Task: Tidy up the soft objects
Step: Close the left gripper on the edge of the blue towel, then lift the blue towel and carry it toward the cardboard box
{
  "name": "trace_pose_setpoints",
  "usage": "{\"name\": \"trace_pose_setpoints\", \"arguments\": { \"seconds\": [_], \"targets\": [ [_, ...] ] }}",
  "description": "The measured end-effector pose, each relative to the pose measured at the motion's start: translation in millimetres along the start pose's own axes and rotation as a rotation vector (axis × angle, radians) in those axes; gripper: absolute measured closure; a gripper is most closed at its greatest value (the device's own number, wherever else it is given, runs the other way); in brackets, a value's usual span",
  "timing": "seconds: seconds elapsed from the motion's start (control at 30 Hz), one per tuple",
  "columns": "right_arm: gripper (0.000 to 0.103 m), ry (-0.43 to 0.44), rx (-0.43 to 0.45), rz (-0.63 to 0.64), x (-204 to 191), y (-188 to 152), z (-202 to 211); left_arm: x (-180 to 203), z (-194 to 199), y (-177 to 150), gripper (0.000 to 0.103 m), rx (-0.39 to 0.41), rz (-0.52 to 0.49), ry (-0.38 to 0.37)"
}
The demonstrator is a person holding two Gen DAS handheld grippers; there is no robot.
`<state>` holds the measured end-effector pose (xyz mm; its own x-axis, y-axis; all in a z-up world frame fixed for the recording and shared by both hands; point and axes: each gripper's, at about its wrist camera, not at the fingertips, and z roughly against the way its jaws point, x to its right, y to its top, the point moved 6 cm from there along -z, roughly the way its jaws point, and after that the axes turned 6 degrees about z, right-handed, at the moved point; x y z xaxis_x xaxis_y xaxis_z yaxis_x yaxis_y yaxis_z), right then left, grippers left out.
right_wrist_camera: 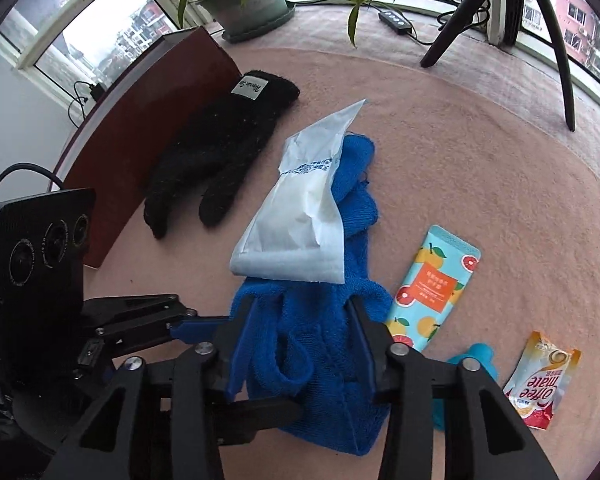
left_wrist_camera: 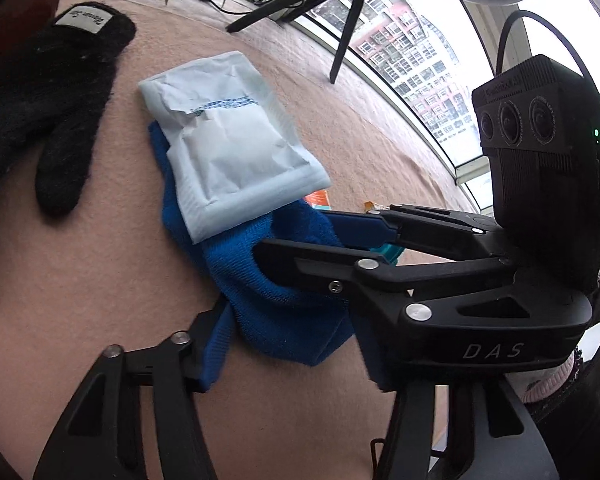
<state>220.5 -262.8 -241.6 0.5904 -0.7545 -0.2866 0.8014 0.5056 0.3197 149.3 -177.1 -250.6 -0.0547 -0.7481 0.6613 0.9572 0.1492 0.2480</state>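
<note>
With both the left claw (left_wrist_camera: pixel 288 344) and right claw (right_wrist_camera: pixel 300 344) clamped on the crumpled blue knitted cloth (right_wrist_camera: pixel 320 352), lift evenly so the pale paper sachet (right_wrist_camera: pixel 296 216) resting on it slides off gently.

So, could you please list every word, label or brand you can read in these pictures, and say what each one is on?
"DAS": on the black body of the right gripper.
"Coffee mate", partly cut off: on the orange and red sachet.
Cursive label on the black glove: too small to read.
Blue print on the white packet: blurred.
Text on the fruit-patterned packet: too small.
Lettering on the camera box: unreadable.
</note>
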Motion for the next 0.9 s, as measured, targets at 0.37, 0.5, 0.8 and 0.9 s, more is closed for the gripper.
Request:
{"name": "trace_pose_setpoints", "arguments": {
  "seconds": [0.37, 0.5, 0.8, 0.9],
  "targets": [
    [0.077, 0.132, 0.031, -0.124, -11.1, -5.2, 11.1, 12.6, 9.1, 4.9, 0.066, 0.008, 0.006, -0.073],
    [0.077, 0.151, 0.061, -0.125, -22.4, -7.0, 29.9, 25.4, 26.6, -0.7, 0.066, 0.021, -0.017, -0.108],
    [0.077, 0.175, 0.182, -0.145, -46.2, -12.4, 90.8, 69.1, 66.0, -7.8, 0.066, 0.087, -0.107, -0.174],
    [0.077, 0.178, 0.218, -0.146, -51.4, -13.7, 107.4, 80.6, 76.9, -9.0, 0.066, 0.097, -0.12, -0.204]
  ]
}}
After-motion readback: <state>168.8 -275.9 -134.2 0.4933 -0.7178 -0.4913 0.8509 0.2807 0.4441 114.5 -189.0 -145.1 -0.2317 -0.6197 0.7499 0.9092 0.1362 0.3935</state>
